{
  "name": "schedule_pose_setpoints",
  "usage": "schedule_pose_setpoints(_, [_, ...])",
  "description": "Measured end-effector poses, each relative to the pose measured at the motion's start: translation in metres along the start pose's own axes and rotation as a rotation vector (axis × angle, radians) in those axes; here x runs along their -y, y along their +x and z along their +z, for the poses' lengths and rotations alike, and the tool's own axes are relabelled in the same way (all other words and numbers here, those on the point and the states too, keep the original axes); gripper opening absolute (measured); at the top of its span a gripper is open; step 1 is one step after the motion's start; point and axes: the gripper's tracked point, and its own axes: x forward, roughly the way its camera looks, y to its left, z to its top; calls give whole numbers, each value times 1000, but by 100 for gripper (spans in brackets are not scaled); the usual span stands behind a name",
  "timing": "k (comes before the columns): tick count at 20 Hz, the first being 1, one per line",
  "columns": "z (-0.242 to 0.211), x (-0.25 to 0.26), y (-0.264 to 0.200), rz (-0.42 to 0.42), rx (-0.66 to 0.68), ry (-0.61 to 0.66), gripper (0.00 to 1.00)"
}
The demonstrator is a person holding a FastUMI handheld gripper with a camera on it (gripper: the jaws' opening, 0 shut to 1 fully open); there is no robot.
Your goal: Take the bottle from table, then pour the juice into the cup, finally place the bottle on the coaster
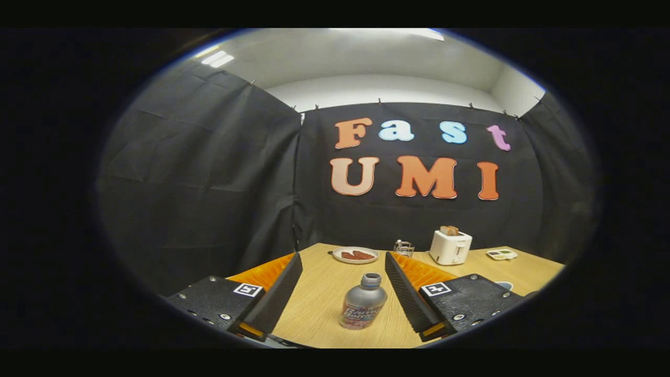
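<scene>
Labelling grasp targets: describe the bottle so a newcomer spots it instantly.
On the light wooden table, the open tool has its fingers spread either side of the silver metal bottle, touching neither. It stands upright, uncapped, with a printed label, well nearer than the white plate and white toaster.

- The hand-held two-finger tool point(343, 285) is seen from its own camera, both fingers reaching forward from the lower part of the frame.
- Its fingers point(275, 298) are spread wide, one at lower left, the other at lower right.
- The ridged inner faces look toward each other across a broad gap.
- Neither finger presses on anything.
- Each finger mount carries a small square marker.
</scene>
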Motion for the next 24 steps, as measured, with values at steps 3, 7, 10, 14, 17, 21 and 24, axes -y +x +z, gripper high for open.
schedule_pose_setpoints(3, [-11, 5, 4, -12, -7, -5, 94])
schedule_pose_setpoints(7, [-31, 19, 8, -60, -20, -16, 94])
schedule_pose_setpoints(10, [-47, 29, 10, -97, -25, -19, 94])
schedule_pose_setpoints(14, [-61, 39, 11, -133, -24, -2, 94])
schedule_pose_setpoints(17, [-76, 45, 14, -146, -28, 9, 94])
schedule_pose_setpoints(21, [-102, 45, 19, -143, -62, -36, 94])
schedule_pose_setpoints(24, [-119, 42, 25, -133, -98, -24, 95])
